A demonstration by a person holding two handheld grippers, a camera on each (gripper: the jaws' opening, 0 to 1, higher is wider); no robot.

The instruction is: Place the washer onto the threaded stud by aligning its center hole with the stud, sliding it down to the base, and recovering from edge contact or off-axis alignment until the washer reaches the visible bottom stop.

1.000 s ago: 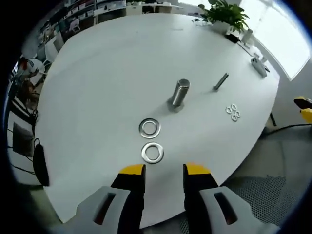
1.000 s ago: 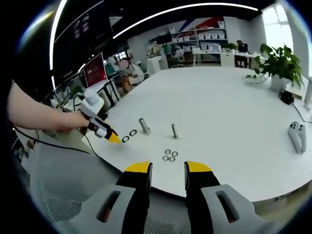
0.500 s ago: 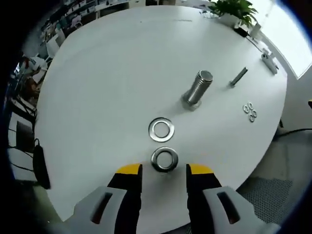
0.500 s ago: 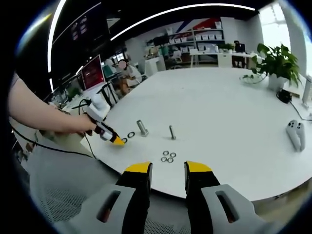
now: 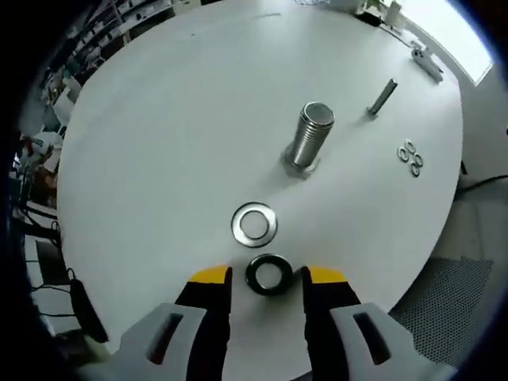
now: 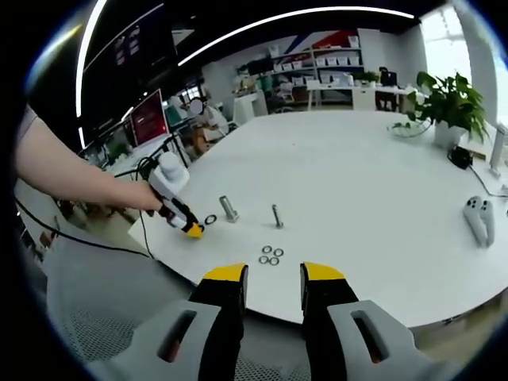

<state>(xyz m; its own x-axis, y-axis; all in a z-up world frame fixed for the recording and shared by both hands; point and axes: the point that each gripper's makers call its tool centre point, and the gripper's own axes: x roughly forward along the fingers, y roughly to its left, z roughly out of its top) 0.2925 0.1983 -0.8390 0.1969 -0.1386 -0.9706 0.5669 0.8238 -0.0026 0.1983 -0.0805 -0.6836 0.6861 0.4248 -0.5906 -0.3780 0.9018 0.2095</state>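
A large threaded stud [image 5: 308, 143] stands upright on the white table [image 5: 159, 143]. Two big washers lie flat in front of it: one [image 5: 238, 225] nearer the stud, the other [image 5: 252, 275] right between the yellow tips of my left gripper [image 5: 268, 281], which is open around it just above the table. In the right gripper view a person's hand holds that left gripper [image 6: 179, 211] at the table's near left edge, beside the stud [image 6: 228, 209]. My right gripper [image 6: 274, 276] hangs open off the table's front edge with nothing between its jaws.
A thin bolt [image 5: 382, 97] stands behind the stud and a cluster of small washers [image 5: 409, 157] lies to its right. A white controller [image 6: 479, 218] and a potted plant [image 6: 448, 103] sit at the table's right. Desks and shelves fill the room behind.
My left gripper has moved forward and lower, so the near washer now sits between its tips. The right gripper has barely moved.
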